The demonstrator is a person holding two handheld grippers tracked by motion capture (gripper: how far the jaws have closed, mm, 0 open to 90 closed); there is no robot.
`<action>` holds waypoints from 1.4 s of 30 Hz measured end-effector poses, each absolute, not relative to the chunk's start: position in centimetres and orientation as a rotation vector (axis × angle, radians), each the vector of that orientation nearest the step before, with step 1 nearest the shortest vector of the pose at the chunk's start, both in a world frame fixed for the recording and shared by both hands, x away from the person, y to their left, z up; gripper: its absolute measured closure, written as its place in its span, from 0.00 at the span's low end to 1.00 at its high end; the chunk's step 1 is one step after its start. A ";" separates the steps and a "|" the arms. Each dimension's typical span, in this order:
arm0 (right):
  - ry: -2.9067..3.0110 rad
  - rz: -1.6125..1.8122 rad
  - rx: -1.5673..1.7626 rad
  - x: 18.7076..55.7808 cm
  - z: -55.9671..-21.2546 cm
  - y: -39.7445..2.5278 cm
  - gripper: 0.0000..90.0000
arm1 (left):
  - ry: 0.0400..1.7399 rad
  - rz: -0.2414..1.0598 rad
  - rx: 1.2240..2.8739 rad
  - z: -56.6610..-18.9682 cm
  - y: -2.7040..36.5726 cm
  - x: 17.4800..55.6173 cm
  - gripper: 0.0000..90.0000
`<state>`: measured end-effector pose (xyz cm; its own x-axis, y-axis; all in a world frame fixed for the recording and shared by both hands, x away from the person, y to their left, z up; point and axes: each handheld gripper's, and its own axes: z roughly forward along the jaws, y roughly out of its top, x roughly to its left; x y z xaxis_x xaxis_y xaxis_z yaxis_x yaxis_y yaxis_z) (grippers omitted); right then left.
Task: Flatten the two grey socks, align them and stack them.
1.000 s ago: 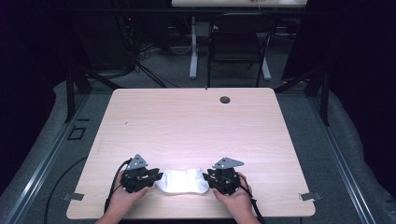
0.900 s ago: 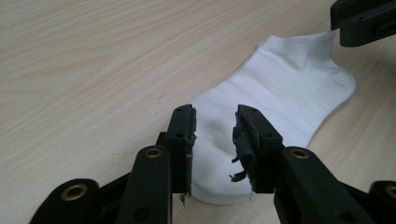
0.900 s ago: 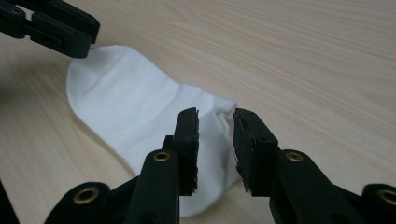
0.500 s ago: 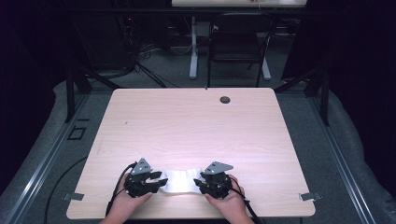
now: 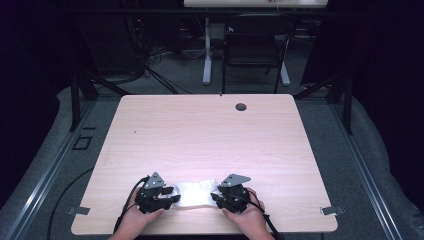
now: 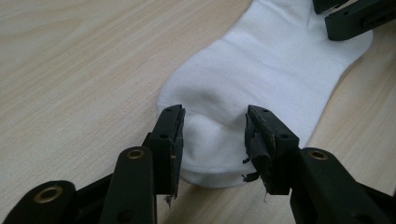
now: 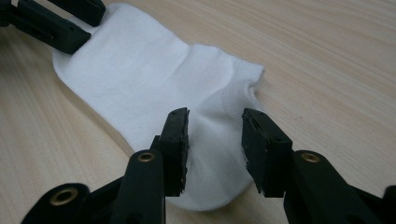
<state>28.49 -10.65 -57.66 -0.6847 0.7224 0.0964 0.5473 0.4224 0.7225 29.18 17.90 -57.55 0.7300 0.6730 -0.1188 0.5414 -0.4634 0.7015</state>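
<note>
A pale wooden table (image 5: pixel 210 145) stands on grey floor in a dark room, with a chair (image 5: pixel 252 55) beyond its far edge.

In the left gripper view, the left gripper (image 6: pixel 214 135) has its jaws parted a moderate way, one on each side of the rounded end of a white sock (image 6: pixel 261 79), with a clear gap of cloth between the pads; they are not closed on it. In the right gripper view, the right gripper (image 7: pixel 215 135) straddles the opposite end of the sock (image 7: pixel 154 84) in the same manner, jaws apart.

The sock (image 5: pixel 194 193) lies flat near the table's front edge, between the two grippers, each held in a hand (image 5: pixel 132 220) coming in from below. A small dark grommet (image 5: pixel 241 106) sits near the far edge, well apart from the sock.
</note>
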 end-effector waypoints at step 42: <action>2.392 1.150 1.214 32.1 -58.0 -10.9 0.68 | 0.987 0.224 2.080 -58.1 17.7 32.7 0.63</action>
